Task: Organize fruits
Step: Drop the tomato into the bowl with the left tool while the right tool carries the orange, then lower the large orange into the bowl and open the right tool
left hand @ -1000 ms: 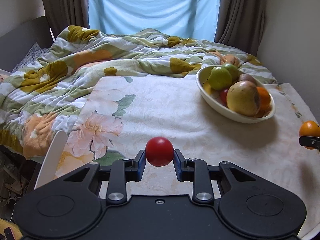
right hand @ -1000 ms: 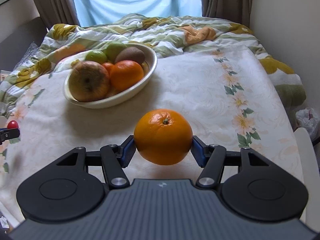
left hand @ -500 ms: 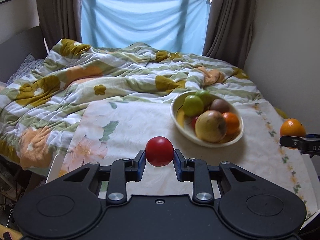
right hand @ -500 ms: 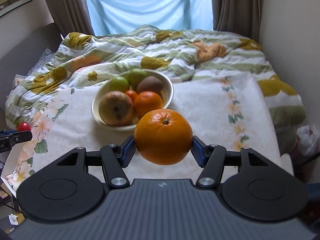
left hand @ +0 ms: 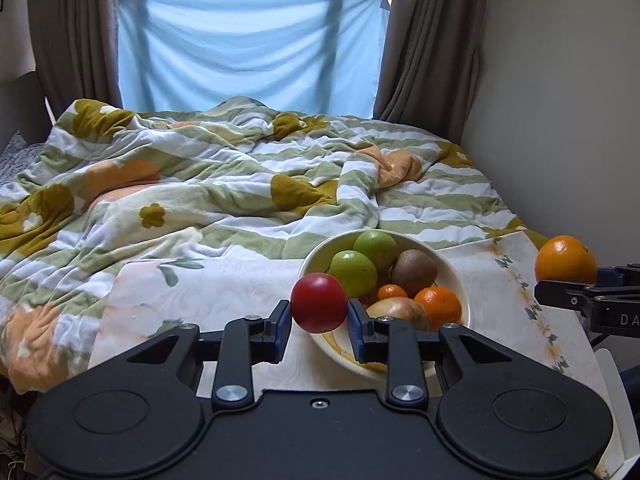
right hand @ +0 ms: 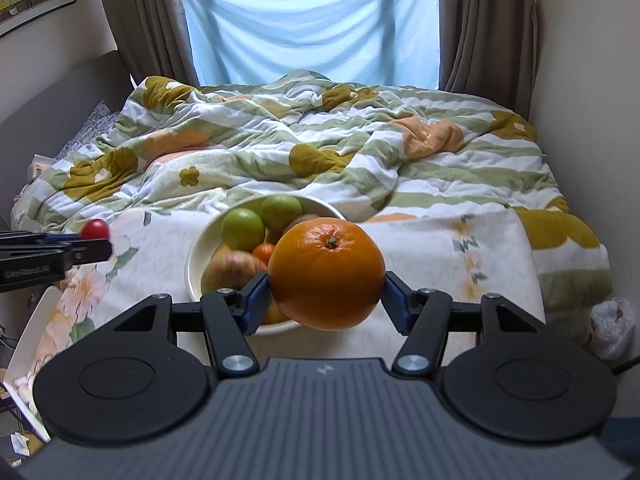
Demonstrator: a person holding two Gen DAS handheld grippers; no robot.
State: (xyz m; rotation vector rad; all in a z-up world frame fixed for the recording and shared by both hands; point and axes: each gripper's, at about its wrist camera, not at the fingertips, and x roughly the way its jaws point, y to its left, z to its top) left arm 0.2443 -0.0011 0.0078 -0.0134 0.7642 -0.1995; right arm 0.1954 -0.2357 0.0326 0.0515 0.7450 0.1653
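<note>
A bed fills the far part of the room, covered by a crumpled blanket (left hand: 224, 184) with green and white stripes and mustard and orange flowers. Behind it hangs a light blue cloth (left hand: 248, 52) over the window, with brown curtains (left hand: 432, 40) at both sides. At the near end of the bed lies a cream tablecloth (left hand: 224, 292) with a flower print.

On this cloth, a little right of the middle, stands a white bowl (left hand: 454, 276). In the bowl are two green apples (left hand: 354, 272), a brown kiwi (left hand: 414, 266), a small orange fruit (left hand: 438, 306), a smaller one beside it, and a big yellowish apple (left hand: 400, 310) at the near side.

The right gripper (right hand: 326, 298) holds a large orange (right hand: 326, 272) between its blue pads, which press on both sides of it. The orange is in the air, near side of the bowl and above its rim in the right wrist view; in the left wrist view it is seen at the right edge, right of the bowl.

The left gripper (left hand: 319, 320) is closed narrowly on a small red fruit (left hand: 319, 302), smooth and round. It is in the air in front of the near left rim of the bowl. In the right wrist view it shows at the left, well apart from the bowl.
</note>
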